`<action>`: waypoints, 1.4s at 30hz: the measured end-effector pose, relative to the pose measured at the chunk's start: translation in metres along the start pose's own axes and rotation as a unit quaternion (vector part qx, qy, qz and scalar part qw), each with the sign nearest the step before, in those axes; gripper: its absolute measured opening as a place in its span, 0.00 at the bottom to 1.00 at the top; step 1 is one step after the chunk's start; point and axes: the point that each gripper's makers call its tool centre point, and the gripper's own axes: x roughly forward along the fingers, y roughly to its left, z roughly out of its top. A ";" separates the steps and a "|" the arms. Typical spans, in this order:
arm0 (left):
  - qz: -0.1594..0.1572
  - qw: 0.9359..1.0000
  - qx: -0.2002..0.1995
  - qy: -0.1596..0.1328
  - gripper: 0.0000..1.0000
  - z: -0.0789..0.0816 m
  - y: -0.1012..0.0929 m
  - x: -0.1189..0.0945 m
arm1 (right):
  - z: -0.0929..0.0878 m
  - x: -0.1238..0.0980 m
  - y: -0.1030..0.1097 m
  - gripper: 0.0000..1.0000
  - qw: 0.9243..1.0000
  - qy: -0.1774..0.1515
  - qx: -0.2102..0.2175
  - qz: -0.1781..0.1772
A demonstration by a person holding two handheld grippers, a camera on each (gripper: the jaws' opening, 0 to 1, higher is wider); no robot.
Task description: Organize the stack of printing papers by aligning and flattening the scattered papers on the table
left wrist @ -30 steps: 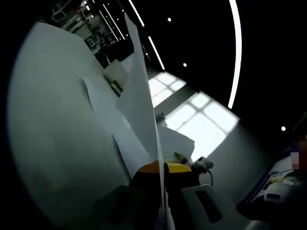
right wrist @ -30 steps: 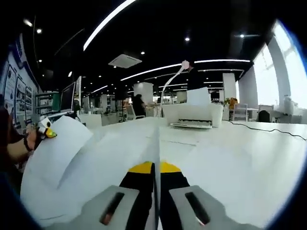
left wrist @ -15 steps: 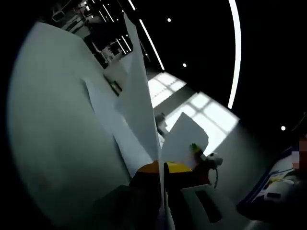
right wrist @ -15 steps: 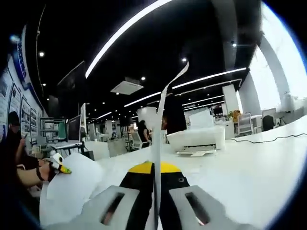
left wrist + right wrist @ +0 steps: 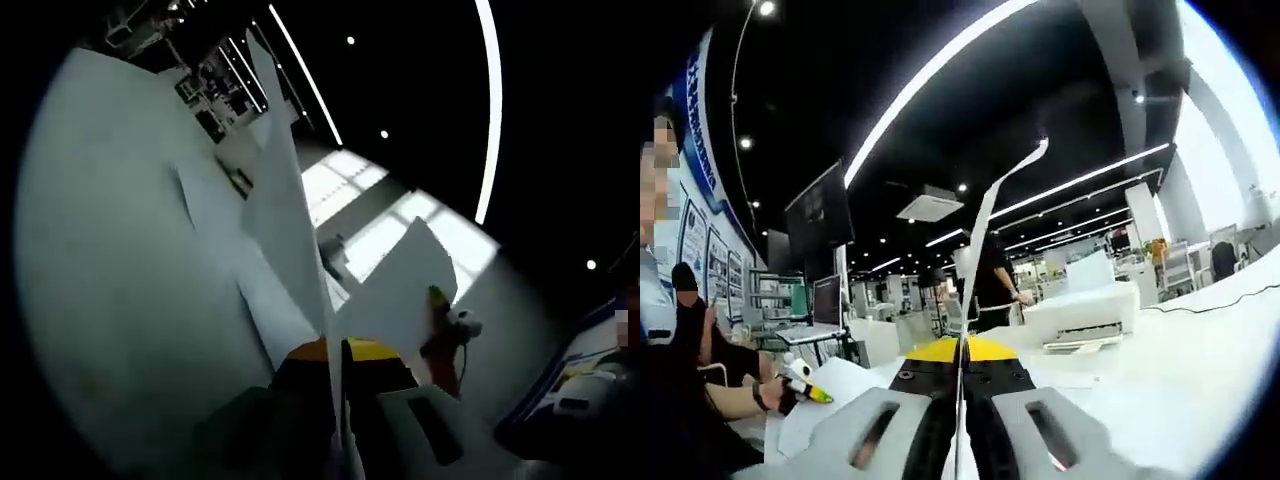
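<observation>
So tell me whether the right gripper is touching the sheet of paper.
Touching. In the right gripper view, the right gripper is shut on the sheet of paper, which rises edge-on from between its yellow-tipped fingers.

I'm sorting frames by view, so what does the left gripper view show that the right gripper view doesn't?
Left gripper view: loose white paper sheets spread on the pale table, bright windows, and the right gripper raising a white sheet.

Right gripper view: a white desktop printer on the table, a dark wall monitor, a person standing beyond, and the left gripper seen from afar.

Both: yellow-tipped black jaws shut on a thin white paper sheet seen edge-on, and long ceiling light strips.
</observation>
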 end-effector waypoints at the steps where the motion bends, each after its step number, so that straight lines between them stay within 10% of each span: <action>1: 0.000 1.000 0.001 0.000 0.06 0.000 0.000 0.000 | 0.003 0.001 0.005 0.00 1.000 -0.003 0.000 0.006; 29: -0.005 1.000 0.000 0.001 0.06 0.000 0.001 -0.001 | 0.012 0.016 0.111 0.00 0.983 0.041 0.053 0.171; 36: -0.005 1.000 0.001 0.002 0.06 -0.004 -0.003 0.000 | 0.021 0.015 0.119 0.00 0.973 0.031 0.097 0.206; 42: -0.004 1.000 0.001 0.001 0.06 -0.004 -0.003 0.000 | 0.016 0.019 0.129 0.00 0.950 0.042 0.179 0.252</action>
